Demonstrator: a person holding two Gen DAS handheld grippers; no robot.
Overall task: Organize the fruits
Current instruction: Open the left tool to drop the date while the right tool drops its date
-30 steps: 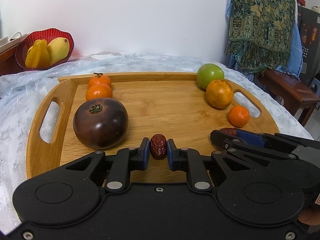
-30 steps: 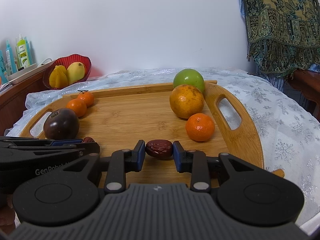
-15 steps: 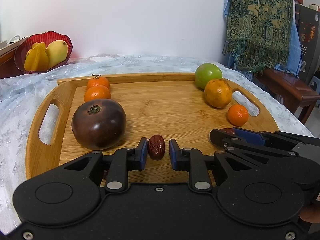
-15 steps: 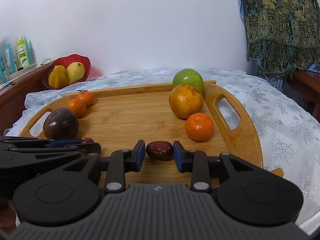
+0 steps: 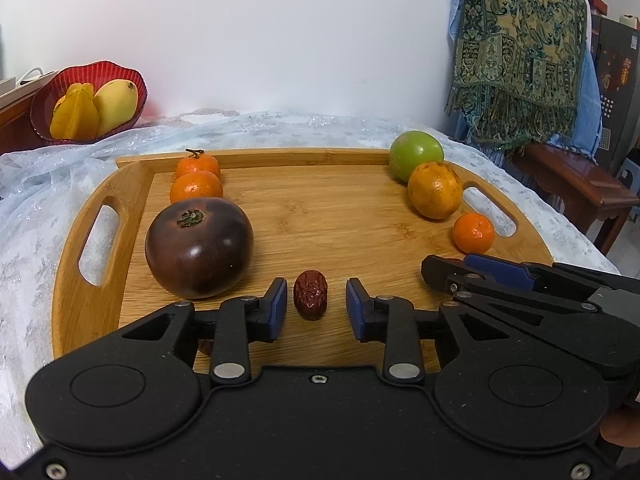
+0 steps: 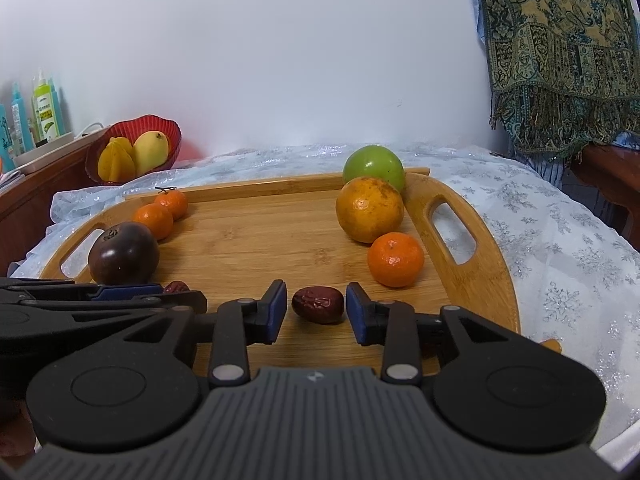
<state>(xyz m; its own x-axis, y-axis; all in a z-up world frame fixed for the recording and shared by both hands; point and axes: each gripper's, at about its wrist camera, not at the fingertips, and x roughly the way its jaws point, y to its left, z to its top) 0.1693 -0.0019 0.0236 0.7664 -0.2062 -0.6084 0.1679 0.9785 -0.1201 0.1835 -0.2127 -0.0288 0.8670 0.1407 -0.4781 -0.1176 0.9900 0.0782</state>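
A wooden tray (image 5: 320, 216) (image 6: 260, 240) carries the fruit. Down its left side stand two tangerines (image 5: 197, 186) and a dark purple tomato (image 5: 199, 246) (image 6: 123, 253). On the right stand a green fruit (image 5: 416, 154) (image 6: 374, 164), an orange (image 5: 435, 195) (image 6: 369, 209) and a tangerine (image 5: 473, 232) (image 6: 395, 259). My left gripper (image 5: 316, 306) has its jaws opening around a red date (image 5: 310, 294) that lies on the tray, with gaps on both sides. My right gripper (image 6: 316, 307) has its jaws opening around a second date (image 6: 318, 304), pads clear of it.
A red bowl (image 5: 86, 104) (image 6: 134, 148) with a mango and a starfruit stands at the back left. A white lace cloth (image 6: 560, 248) covers the table. A patterned shawl (image 5: 520, 52) hangs over wooden furniture at the right. Bottles (image 6: 44, 108) line a shelf at the far left.
Both grippers have let go of their dates: the jaws spread apart and each date now lies free on the tray between the pads. Neither hand has shifted.
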